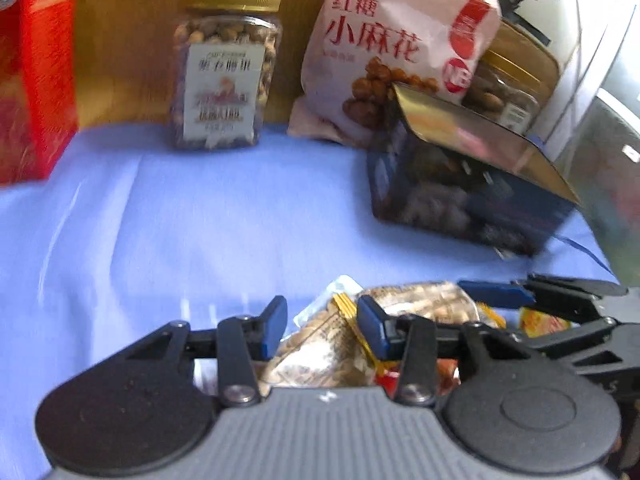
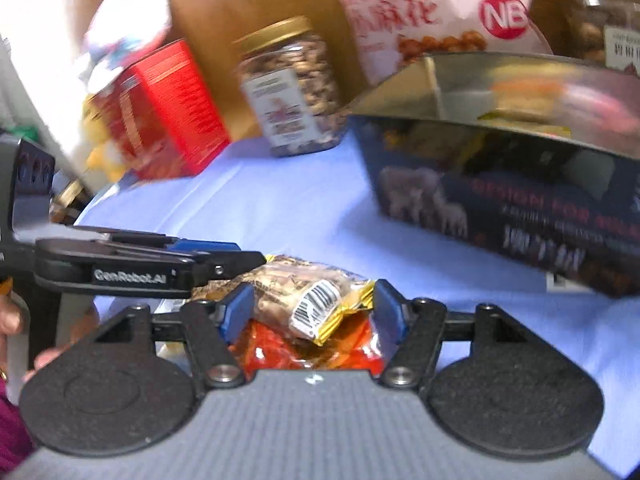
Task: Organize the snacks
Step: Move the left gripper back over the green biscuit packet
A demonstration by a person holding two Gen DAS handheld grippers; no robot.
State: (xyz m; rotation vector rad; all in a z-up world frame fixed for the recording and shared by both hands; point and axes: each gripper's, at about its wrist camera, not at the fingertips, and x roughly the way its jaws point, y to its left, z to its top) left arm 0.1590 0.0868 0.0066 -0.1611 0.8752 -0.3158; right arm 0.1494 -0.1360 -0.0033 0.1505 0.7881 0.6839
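Both claws sit over snack packets (image 2: 316, 304) (blurred); left claw (image 1: 322, 326) narrow, right claw (image 2: 314, 312) wide.

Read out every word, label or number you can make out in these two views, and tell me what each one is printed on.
"红糖 小麻花": pink snack bag.
"NB": red circle on that same bag, right wrist view.
"GenRobot.AI": side of the left gripper.
Dark open box: red and white lettering, too blurred to read.
Nut jar: label blurred, unreadable.
Red box: print too small.
Small snack packet: barcode only, digits unreadable.
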